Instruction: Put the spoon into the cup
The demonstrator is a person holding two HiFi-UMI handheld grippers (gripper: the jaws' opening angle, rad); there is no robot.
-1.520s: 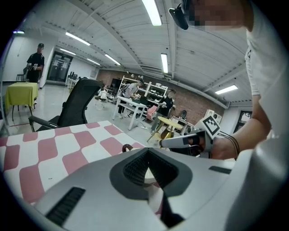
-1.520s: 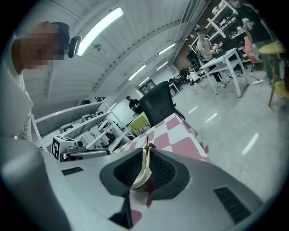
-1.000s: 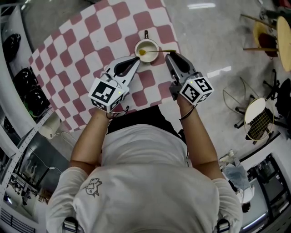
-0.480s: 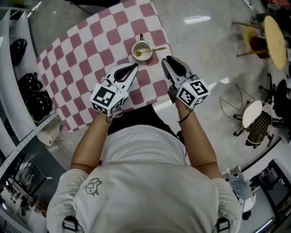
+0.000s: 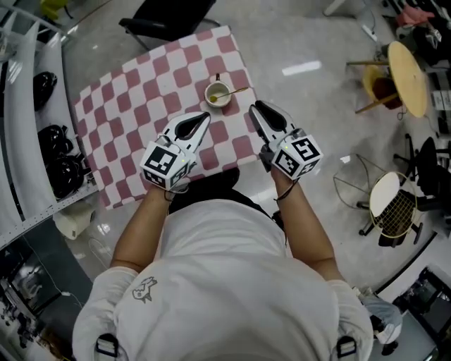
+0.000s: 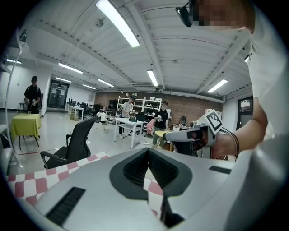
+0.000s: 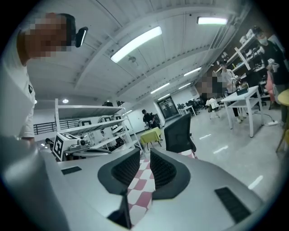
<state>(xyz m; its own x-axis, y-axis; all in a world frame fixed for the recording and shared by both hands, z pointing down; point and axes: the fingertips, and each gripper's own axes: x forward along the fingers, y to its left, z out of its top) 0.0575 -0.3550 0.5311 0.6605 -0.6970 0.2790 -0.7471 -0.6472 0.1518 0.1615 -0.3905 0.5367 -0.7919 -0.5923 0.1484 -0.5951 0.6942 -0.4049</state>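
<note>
A small white cup [image 5: 218,93] stands on the red-and-white checked table [image 5: 134,106], near its right edge. The gold spoon [image 5: 235,91] rests in the cup with its bowl inside and its handle sticking out over the rim to the right. My left gripper [image 5: 205,115] [image 6: 148,150] hovers just short of the cup on the near left, its jaws closed together on nothing. My right gripper [image 5: 254,108] [image 7: 145,153] hangs near the cup's right side, jaws a narrow gap apart and empty. Neither gripper view shows cup or spoon.
A black office chair [image 5: 165,17] stands at the table's far side. Shelving with black items [image 5: 53,151] runs along the left. On the floor to the right are a round yellow table [image 5: 409,70] and a wire chair [image 5: 391,197].
Both grippers have drawn back from the cup toward the person, and the head camera has risen, so the table looks smaller. The spoon stays in the cup.
</note>
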